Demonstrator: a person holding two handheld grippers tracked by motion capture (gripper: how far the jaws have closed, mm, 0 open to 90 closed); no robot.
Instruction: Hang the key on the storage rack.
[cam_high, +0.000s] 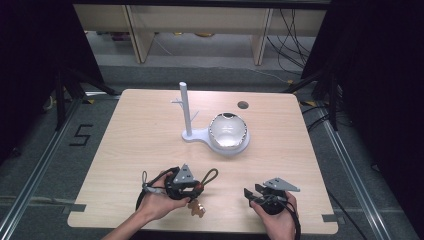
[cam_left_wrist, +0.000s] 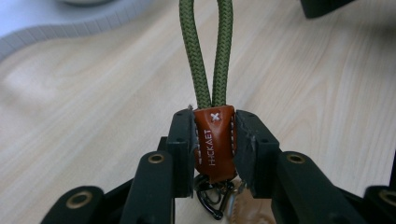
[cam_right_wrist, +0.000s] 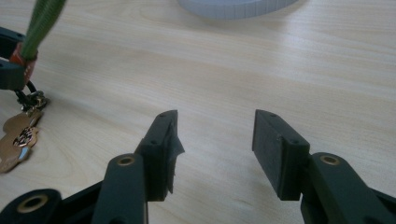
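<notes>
A keychain with an olive-green cord loop (cam_left_wrist: 208, 51) and a brown leather tab (cam_left_wrist: 215, 142) is pinched between the jaws of my left gripper (cam_left_wrist: 214, 140). The cord loop (cam_high: 210, 176) rises up and to the right of the left gripper (cam_high: 192, 187) near the table's front edge. A tan charm (cam_high: 197, 209) and a black clip (cam_left_wrist: 212, 196) hang below the tab; in the right gripper view the charm (cam_right_wrist: 16, 140) rests on the table. My right gripper (cam_right_wrist: 215, 135) is open above bare wood, front right (cam_high: 252, 194).
A white stand with a peg post (cam_high: 184, 107) and a shiny metal bowl (cam_high: 228, 131) on its base sits at the table's middle. A dark round hole (cam_high: 243, 105) marks the far right of the wooden table (cam_high: 140, 135). Black cables trail from both grippers.
</notes>
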